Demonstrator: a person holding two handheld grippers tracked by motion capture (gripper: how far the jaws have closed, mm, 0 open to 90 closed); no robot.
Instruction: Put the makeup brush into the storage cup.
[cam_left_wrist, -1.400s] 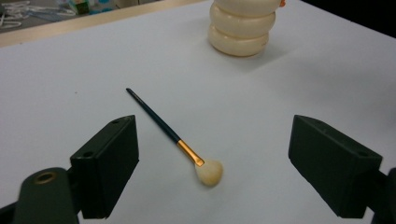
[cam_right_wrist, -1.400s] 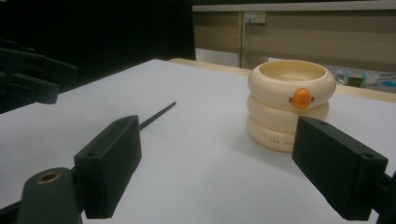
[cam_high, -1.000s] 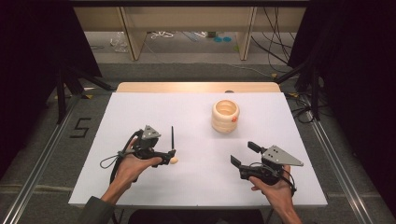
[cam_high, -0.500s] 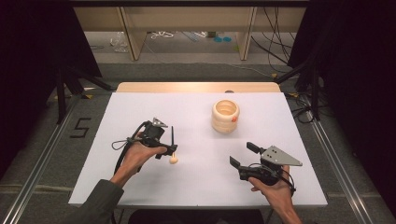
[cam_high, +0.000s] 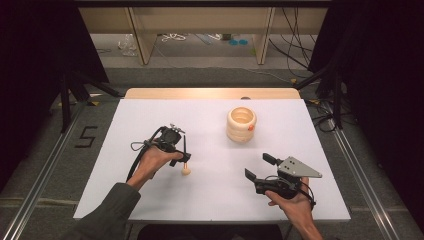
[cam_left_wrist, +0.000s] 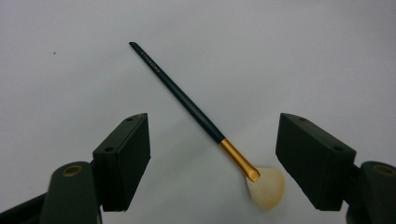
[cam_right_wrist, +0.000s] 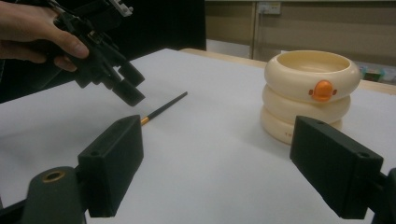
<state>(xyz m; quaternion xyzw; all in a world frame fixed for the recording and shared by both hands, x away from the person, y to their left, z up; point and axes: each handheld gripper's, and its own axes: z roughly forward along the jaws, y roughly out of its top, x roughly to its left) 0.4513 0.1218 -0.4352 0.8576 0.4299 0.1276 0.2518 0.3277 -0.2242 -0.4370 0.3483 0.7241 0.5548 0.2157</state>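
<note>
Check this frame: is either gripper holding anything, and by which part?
Nothing is held. The left gripper hangs open above the makeup brush, which lies on the table; the right gripper is open and empty.

On the table (cam_high: 150, 115) lies one makeup brush (cam_left_wrist: 196, 112) (dark handle, gold ferrule, pale bristle head). One cream-coloured holder (cam_high: 241, 125) stands there too, built as three stacked rings with one orange knob on its side. Two grippers are in play, a left gripper (cam_high: 179, 152) and a right gripper (cam_high: 259, 167), each with two black jaws. Two hands hold them, one apiece. One grey three-cornered plate (cam_high: 299, 168) sits on the right gripper.
</note>
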